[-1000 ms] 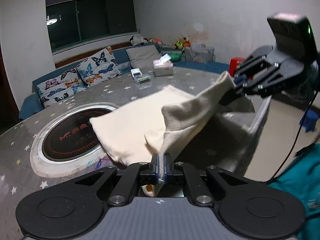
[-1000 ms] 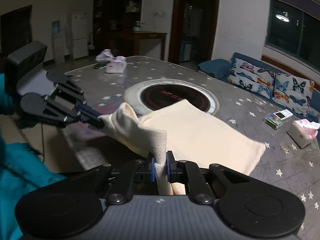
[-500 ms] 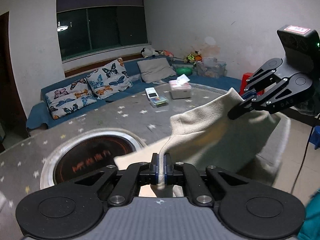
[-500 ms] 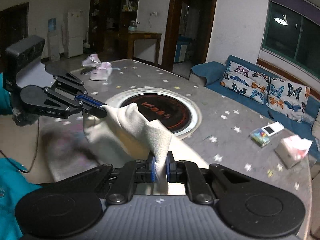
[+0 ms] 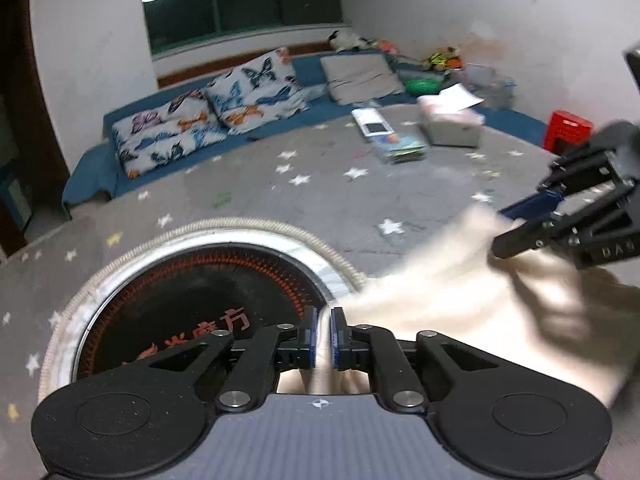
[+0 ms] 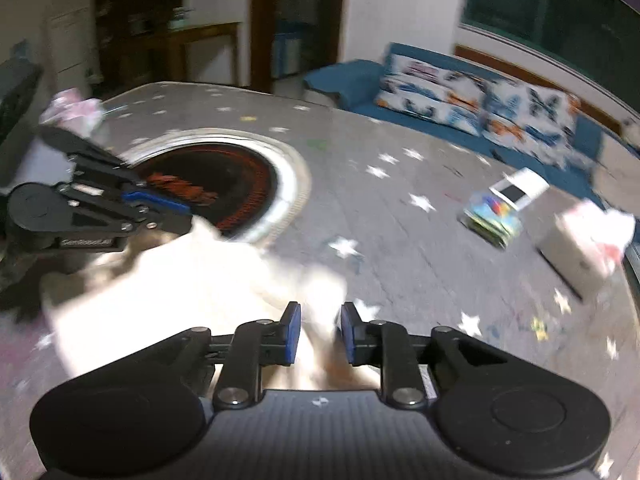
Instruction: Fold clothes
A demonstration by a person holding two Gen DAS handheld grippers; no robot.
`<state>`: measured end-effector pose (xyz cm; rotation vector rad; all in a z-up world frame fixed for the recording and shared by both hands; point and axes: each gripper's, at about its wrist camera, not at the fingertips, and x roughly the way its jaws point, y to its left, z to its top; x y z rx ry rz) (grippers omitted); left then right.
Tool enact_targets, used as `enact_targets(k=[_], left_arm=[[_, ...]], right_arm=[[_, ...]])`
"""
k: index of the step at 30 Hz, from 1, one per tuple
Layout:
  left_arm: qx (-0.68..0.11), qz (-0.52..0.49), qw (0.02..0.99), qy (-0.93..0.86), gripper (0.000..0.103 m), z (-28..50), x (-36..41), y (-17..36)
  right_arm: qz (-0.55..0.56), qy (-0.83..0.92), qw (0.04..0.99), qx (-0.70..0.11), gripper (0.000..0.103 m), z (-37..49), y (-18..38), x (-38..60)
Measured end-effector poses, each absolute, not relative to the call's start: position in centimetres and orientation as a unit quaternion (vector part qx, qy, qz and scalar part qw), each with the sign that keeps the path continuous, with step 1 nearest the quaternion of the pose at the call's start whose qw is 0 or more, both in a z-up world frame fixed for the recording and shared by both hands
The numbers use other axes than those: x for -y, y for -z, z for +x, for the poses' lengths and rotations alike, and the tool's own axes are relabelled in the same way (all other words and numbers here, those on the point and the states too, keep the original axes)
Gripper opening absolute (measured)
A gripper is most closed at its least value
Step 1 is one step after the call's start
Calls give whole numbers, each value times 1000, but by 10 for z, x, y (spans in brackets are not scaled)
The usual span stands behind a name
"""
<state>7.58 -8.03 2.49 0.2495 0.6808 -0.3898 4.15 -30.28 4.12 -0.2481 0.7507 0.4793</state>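
Observation:
A cream cloth lies bunched over the grey star-patterned table, blurred by motion. My left gripper is low over the table by the round black hotplate, its pads close together with an edge of the cloth between them. My right gripper has its blue pads parted, with cloth lying in the gap and ahead of it. Each gripper shows in the other's view: the right one at the cloth's far corner, the left one at the cloth's left corner.
A tissue box, a phone on a small stack of cards and a pink bundle sit on the table. A blue sofa with butterfly cushions runs behind. A red stool stands at the right.
Both grippers swung forward and down over the table, carrying the cloth from hanging in the air onto the tabletop. My right gripper's pads have parted.

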Motion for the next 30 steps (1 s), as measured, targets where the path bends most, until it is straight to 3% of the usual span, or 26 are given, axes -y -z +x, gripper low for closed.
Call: enact_targets(k=[14, 25, 30], left_arm=[[-345, 41, 901, 260, 17, 49, 99, -45], [-365, 32, 896, 251, 24, 60, 109, -26], [-362, 34, 897, 250, 31, 61, 114, -25]], right_arm=[[-58, -210, 907, -360, 21, -27, -45, 339], [-32, -171, 917, -359, 20, -6, -41, 352], [-32, -205, 914, -350, 14, 12, -45, 329]])
